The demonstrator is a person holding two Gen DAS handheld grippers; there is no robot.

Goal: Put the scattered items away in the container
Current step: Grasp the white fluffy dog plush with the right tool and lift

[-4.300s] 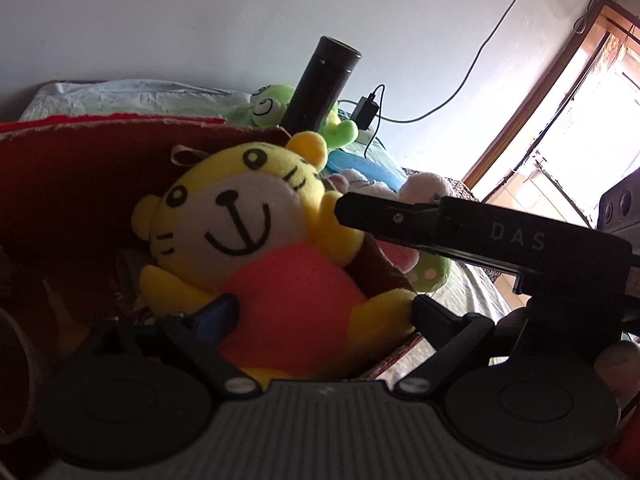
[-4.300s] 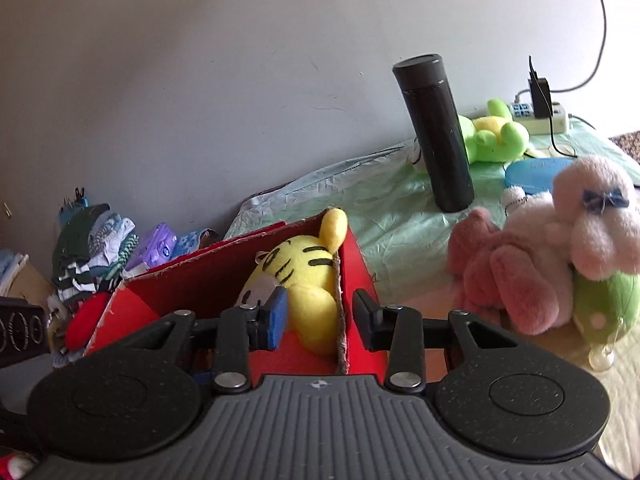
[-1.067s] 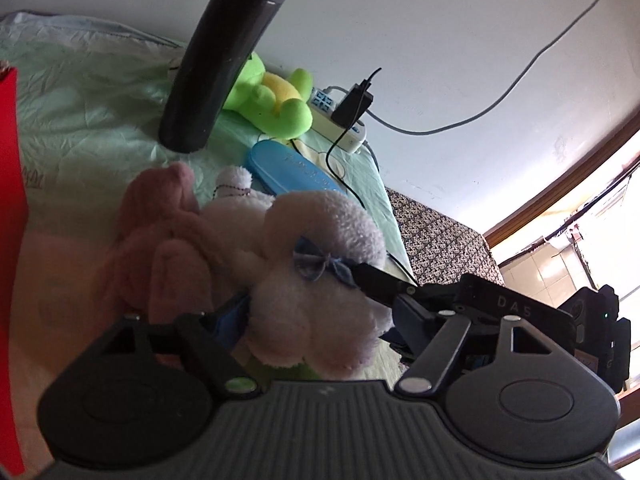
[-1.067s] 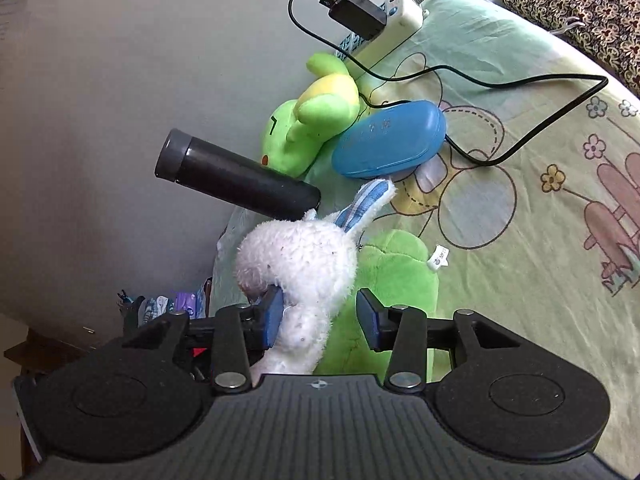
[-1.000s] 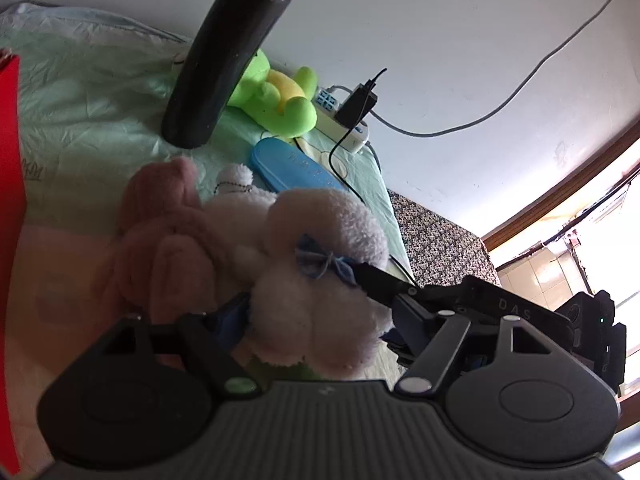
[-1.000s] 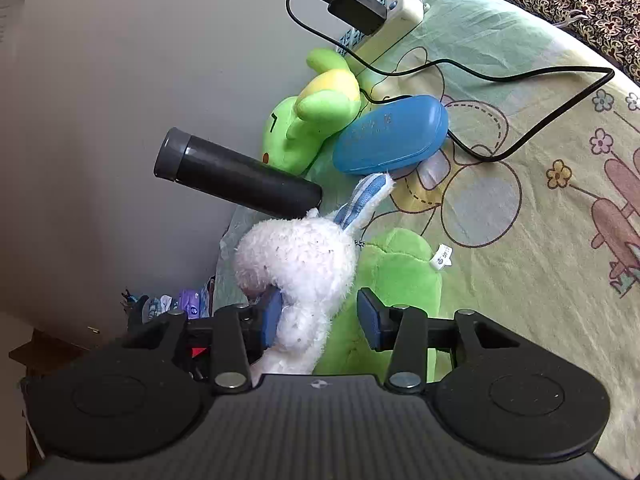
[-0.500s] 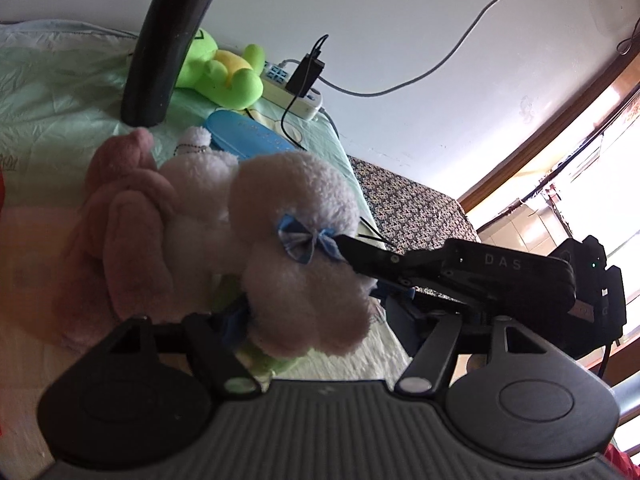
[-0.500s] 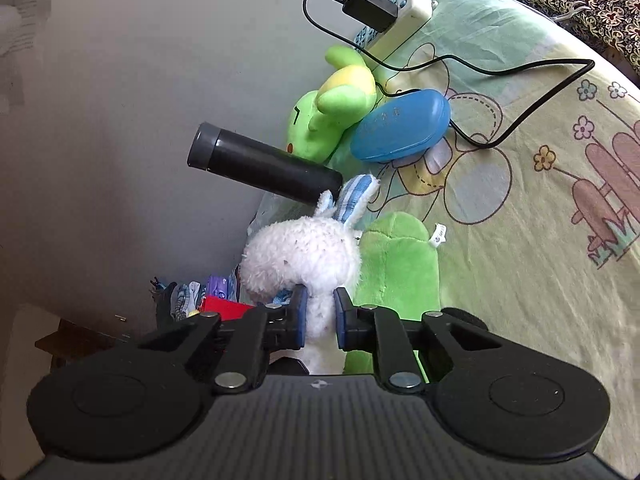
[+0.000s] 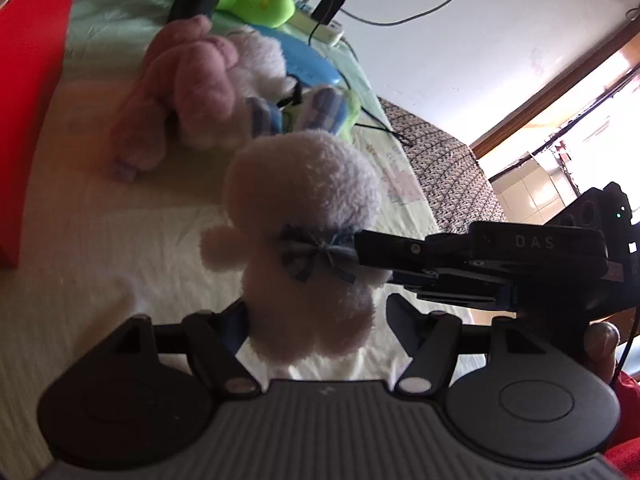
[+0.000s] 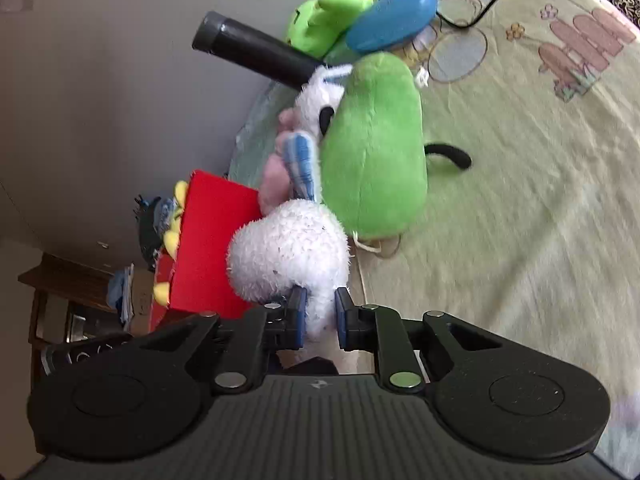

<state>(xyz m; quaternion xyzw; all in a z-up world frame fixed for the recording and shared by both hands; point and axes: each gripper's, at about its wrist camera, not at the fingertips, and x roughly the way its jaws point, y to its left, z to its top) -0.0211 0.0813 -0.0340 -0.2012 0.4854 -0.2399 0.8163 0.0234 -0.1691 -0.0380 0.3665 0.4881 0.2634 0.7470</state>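
Both claws grip one fluffy white plush toy (image 9: 308, 216): left claw (image 9: 316, 320) clamped across its rounded body, right claw (image 10: 318, 316) nearly closed on a thin pinch of its pile. The toy hangs above the bedsheet (image 10: 520, 200), beside the red cardboard box (image 10: 212, 248). Judged risk: soft, compressible fur may slip from the narrow pinch, dropping the toy short of the box.

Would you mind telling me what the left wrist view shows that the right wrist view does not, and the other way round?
Only the left wrist view shows the plush's blue bow and the power strip. Only the right wrist view shows the green plush in full and the yellow toy in the red box. Both show the white plush, gripped by both grippers.
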